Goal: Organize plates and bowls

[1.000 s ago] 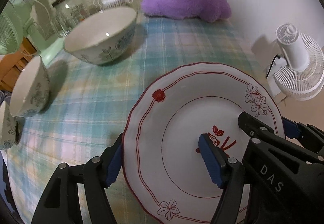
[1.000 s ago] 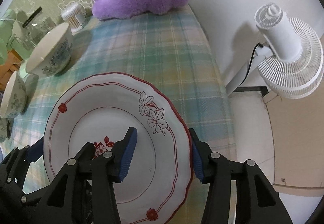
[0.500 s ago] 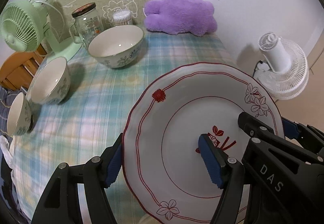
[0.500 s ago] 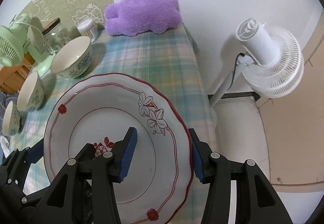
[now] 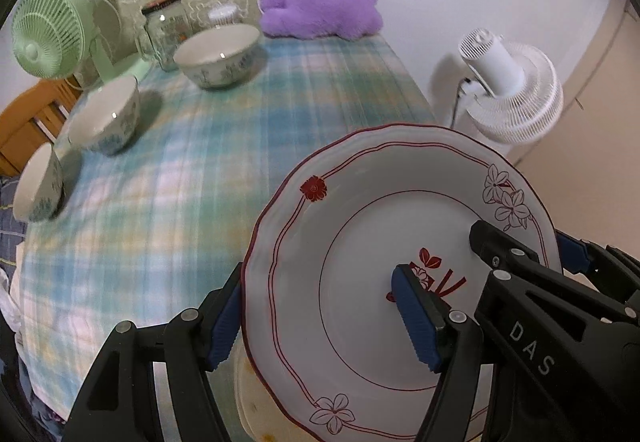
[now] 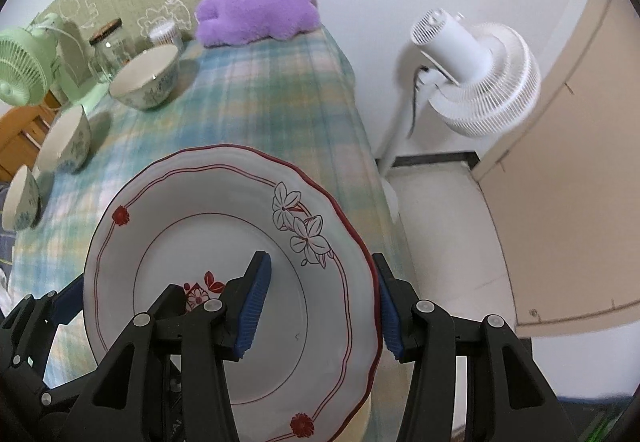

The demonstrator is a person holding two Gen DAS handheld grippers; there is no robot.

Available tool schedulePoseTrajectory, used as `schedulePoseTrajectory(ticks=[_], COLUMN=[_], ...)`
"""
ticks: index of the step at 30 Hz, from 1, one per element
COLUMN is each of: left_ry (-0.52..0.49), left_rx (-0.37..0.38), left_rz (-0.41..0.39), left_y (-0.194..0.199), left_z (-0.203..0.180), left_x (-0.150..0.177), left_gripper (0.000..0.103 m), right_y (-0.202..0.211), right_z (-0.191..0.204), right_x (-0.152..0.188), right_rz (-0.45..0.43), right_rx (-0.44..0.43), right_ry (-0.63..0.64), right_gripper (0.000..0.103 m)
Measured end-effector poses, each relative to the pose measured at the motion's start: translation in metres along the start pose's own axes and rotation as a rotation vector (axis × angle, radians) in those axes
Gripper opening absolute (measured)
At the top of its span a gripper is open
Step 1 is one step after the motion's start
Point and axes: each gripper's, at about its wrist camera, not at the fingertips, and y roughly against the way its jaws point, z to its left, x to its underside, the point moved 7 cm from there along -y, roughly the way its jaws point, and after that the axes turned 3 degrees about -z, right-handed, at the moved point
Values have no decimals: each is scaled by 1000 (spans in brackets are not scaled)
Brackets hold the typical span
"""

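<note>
A white plate with red rim lines and flower prints (image 5: 360,242) (image 6: 192,242) is held in the air by both grippers. My left gripper (image 5: 320,314) is shut on its left rim, my right gripper (image 6: 320,302) on its right rim. Another pale plate (image 5: 256,402) shows just under it at the near table edge. Three floral bowls stand along the table's left side: a large one (image 5: 218,54) (image 6: 146,80), a medium one (image 5: 106,114) (image 6: 64,140) and a small one (image 5: 38,182) (image 6: 20,192).
The table has a plaid cloth (image 5: 180,170). At the back are a purple plush (image 5: 320,12), a glass jar (image 5: 164,28) and a green fan (image 5: 48,30). A white floor fan (image 6: 476,66) stands off the table's right edge.
Both grippers have lifted the plate up and pulled back toward the near edge. The table and bowls look farther away, and a second plate now shows under the held one.
</note>
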Motion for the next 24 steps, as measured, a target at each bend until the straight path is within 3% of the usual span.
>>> schedulePoseTrajectory(ticks=[15, 24], left_ry=[-46, -21], left_rx=[61, 53], left_rz=[103, 117], left_y=[-11, -19], left_z=[-18, -14], left_x=[64, 74], left_gripper=[72, 72], right_y=[0, -12], right_z=[-22, -19], right_x=[73, 83], right_rz=[97, 116], right_rx=[64, 59], right_ry=[-48, -47], right_gripper=[53, 53])
